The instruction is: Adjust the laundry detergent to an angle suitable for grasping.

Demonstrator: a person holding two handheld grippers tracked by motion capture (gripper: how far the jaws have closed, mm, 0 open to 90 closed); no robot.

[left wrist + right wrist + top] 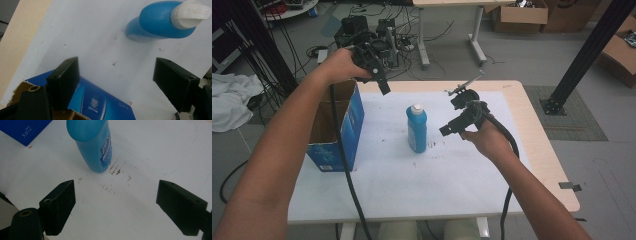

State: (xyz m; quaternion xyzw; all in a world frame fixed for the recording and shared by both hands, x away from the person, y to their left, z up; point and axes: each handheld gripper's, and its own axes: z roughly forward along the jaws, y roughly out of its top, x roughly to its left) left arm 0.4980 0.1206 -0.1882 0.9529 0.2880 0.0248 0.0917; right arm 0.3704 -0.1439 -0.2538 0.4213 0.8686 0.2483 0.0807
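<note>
1. Left edge of the table [542,145]: I see an open cardboard box [334,131] with blue printed sides. It sits on the white sheet [412,185] that covers most of the tabletop.
2. My left gripper [382,86] is held up above the far right corner of the box, jaws pointing down and toward the middle of the table.
3. In the left gripper view its jaws stand wide apart with nothing between them: released. Under them I see the box rim [100,105] and bare white sheet [95,37].
4. Centre of the table: the blue bottle [417,129] with a white cap [416,108] stands upright on the sheet, well clear of the box.
5. The left gripper view has the bottle [160,23] at top right, beyond the jaws, not touching them.
6. My right gripper [447,130] is just right of the bottle at about mid-body height, jaws aimed left at it. Near it, with a visible gap.
7. In the right gripper view both jaws are spread wide, empty: released. The bottle [93,145] is ahead of them and a bit left of centre.
8. Small brown specks [113,171] mark the sheet beside the bottle base.
9. Cables [347,170] trail from both grippers back toward my side of the table.
</note>
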